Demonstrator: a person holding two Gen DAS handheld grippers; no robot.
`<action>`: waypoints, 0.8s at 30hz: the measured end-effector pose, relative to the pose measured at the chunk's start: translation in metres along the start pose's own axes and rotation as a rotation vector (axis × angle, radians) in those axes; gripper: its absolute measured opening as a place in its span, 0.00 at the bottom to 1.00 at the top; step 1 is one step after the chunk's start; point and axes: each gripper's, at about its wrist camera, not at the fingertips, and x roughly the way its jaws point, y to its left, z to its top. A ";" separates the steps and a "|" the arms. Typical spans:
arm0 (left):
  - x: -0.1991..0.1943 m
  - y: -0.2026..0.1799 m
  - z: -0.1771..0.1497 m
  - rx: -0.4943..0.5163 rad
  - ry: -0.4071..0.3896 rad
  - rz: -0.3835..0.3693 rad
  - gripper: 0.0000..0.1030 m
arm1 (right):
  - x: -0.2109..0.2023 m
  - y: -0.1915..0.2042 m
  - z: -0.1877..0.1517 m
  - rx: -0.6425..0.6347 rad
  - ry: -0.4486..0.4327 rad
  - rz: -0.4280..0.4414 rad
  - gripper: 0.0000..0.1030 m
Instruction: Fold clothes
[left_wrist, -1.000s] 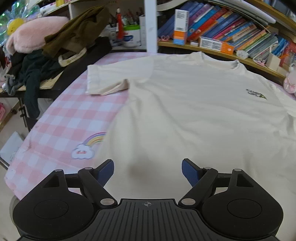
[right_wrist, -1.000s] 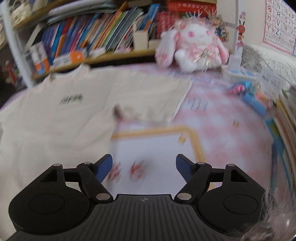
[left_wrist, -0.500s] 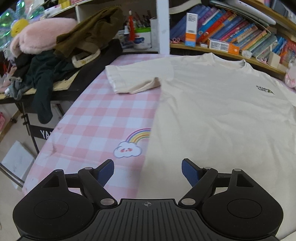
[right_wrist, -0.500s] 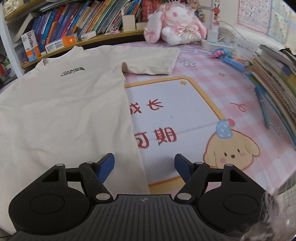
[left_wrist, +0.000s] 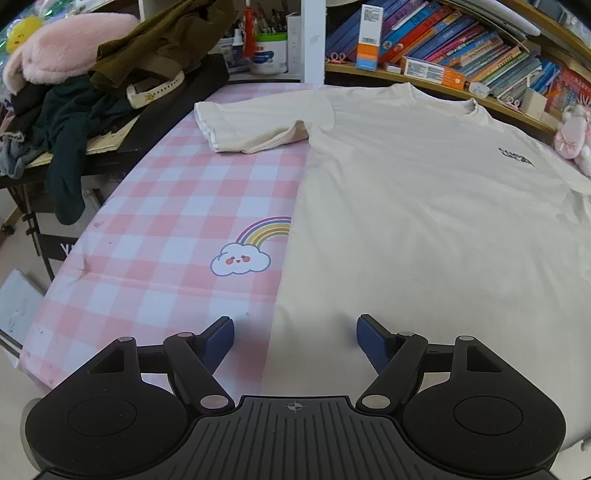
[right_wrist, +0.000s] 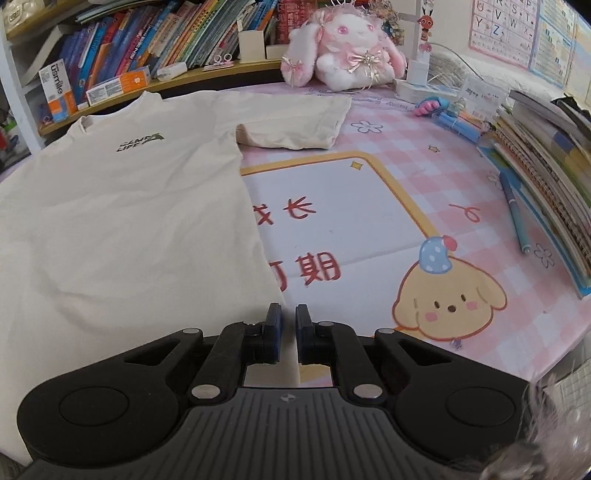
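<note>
A cream T-shirt (left_wrist: 424, 206) lies flat, front up, on the pink checked table, collar toward the bookshelf. It also shows in the right wrist view (right_wrist: 122, 221) with a small dark chest logo (right_wrist: 140, 142). My left gripper (left_wrist: 295, 334) is open, its jaws straddling the shirt's left bottom hem corner. My right gripper (right_wrist: 287, 319) is shut at the shirt's right bottom hem corner; the cloth edge runs in between the jaws, so it appears pinched on the hem.
A pile of dark clothes (left_wrist: 92, 92) and a pink plush (left_wrist: 55, 59) lie on a side table at left. Bookshelves (left_wrist: 461, 48) run behind. A bunny plush (right_wrist: 343, 55), pens (right_wrist: 517, 218) and stacked books (right_wrist: 546, 177) line the right edge.
Both grippers pulled back toward the near hem of the shirt, each at a bottom corner. The right gripper closed from open; the left stayed open.
</note>
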 end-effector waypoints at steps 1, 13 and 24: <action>0.000 0.000 -0.001 0.001 -0.004 -0.002 0.74 | 0.000 0.001 0.000 -0.001 -0.003 -0.005 0.08; -0.011 0.006 0.007 -0.074 -0.076 0.001 0.88 | -0.011 0.000 -0.012 0.043 -0.017 -0.047 0.49; -0.025 -0.025 0.009 -0.156 -0.120 -0.018 0.90 | -0.044 0.020 -0.005 0.052 -0.167 -0.032 0.99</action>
